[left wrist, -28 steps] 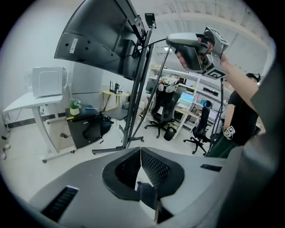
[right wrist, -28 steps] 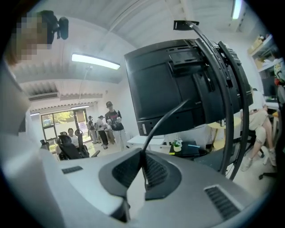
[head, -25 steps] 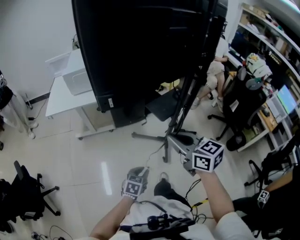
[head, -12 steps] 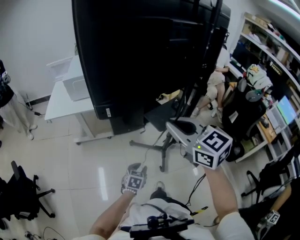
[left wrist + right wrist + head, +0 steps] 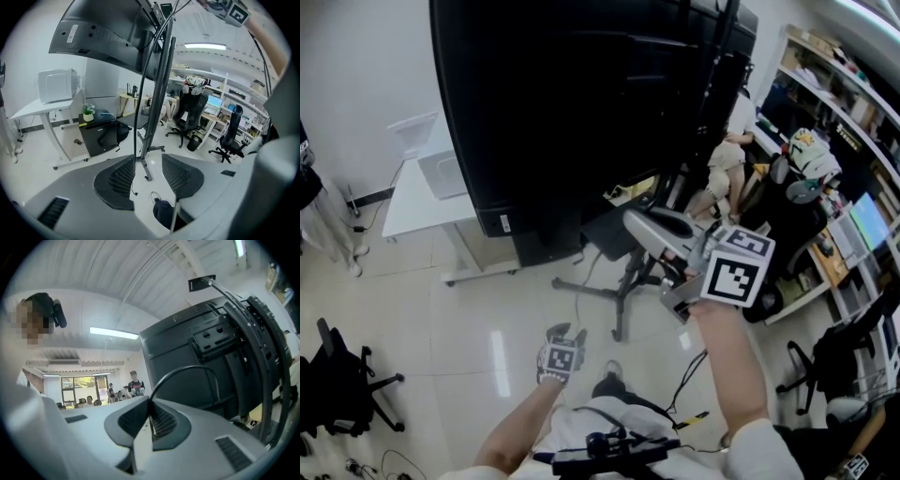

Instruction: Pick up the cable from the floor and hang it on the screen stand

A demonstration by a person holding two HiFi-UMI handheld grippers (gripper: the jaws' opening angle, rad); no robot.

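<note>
Since a second ago the right claw [image 5: 150, 414] has climbed from low beside the stand's legs to the height of the screen's lower edge. The left claw [image 5: 149, 173] has stayed low, and its jaws have just been opening.

The cable [image 5: 187, 369] is pinched between the right claw's closed pads. From there it rises, arches over and drops in front of the back of the screen [image 5: 581, 103]. In the left gripper view it comes up from the floor [image 5: 487, 319] and passes loosely between the left claw's parted pads, near the left pad, though I cannot tell if it touches. It then runs almost straight up beside the pole of the screen stand [image 5: 161, 93] and bends off toward the raised right claw. So its long axis between the two claws is roughly upright, with the held end on top and the slack trailing down.

The step in hand looks like the lift toward a hanging point on the stand. To do it well:
- Hold the right pinch firm.
- Leave the left jaws wide, so the cable slides through rather than drags.
- Carry the arch over a bracket on the stand before releasing.
- Keep the trailing length from catching on the stand's legs.
</note>
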